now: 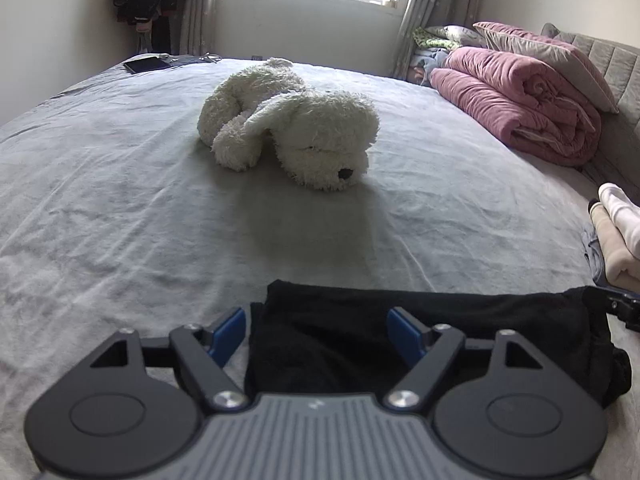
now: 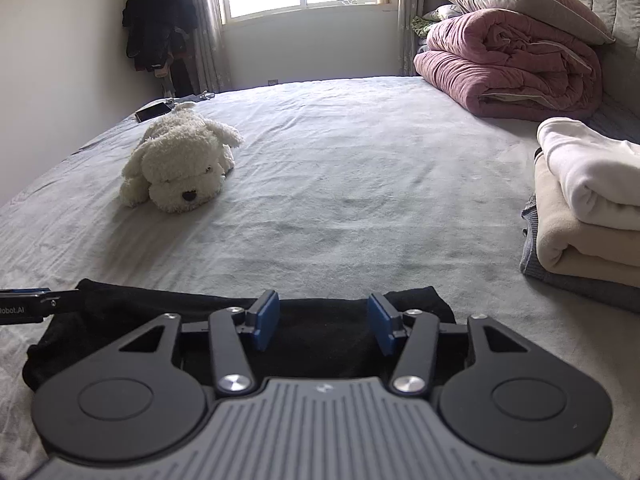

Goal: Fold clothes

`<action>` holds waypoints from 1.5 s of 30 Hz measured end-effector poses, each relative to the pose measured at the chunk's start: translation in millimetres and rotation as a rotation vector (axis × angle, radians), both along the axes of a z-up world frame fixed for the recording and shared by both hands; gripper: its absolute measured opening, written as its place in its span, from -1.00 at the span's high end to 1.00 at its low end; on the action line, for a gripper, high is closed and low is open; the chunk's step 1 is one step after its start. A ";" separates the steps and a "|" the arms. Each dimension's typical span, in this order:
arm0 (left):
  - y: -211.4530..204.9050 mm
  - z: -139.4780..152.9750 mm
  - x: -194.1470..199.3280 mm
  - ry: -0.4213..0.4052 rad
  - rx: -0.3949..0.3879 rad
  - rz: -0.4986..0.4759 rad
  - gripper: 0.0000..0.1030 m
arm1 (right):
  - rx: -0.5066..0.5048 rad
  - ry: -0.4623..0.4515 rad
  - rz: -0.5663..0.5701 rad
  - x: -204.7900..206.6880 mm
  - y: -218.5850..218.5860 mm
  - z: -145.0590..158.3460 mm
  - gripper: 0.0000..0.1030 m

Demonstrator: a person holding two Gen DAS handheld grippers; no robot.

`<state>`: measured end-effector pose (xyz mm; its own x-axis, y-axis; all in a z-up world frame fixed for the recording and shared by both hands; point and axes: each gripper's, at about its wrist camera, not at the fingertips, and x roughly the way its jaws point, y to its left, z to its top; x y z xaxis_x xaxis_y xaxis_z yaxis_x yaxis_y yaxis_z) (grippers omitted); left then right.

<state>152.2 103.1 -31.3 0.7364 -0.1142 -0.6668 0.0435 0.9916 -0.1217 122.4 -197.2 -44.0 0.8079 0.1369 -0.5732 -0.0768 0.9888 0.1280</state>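
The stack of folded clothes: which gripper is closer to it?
Right. The right gripper has the folded stack just off its right side; the left gripper sits farther away.

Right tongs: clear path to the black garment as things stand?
Probably yes. The right tongs are open, right over the black garment lying on the bed sheet, with nothing between. The folded stack and plush dog sit well aside.

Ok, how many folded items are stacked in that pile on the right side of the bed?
3 visible: a folded white garment on top, a folded beige garment under it, and a folded grey-blue garment at the bottom. More could be hidden beyond the frame edge.
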 end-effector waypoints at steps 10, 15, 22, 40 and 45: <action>55.8 -13.1 -6.0 0.191 -0.257 0.126 -0.69 | 0.164 0.014 0.028 -23.1 -9.0 -1.4 -0.19; 66.1 -25.1 -2.0 0.247 -0.333 0.145 -0.66 | 0.173 0.064 0.029 -19.4 -8.1 -3.2 -0.19; 59.5 -32.7 -1.5 0.290 -0.461 0.077 -0.56 | 0.218 0.085 0.064 -19.1 -0.9 -4.3 -0.19; 56.7 -34.9 -8.0 0.247 -0.511 0.148 0.76 | 0.284 0.089 0.119 -16.9 20.6 -16.1 0.04; 52.9 -23.3 -11.5 0.203 -0.537 0.130 0.77 | 0.295 0.110 0.141 -16.1 26.5 -21.7 0.21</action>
<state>140.7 155.9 -54.6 0.6307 -0.3925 -0.6694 -0.1506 0.7844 -0.6018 106.3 -170.7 -65.6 0.7046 0.4159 -0.5749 -0.1798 0.8884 0.4223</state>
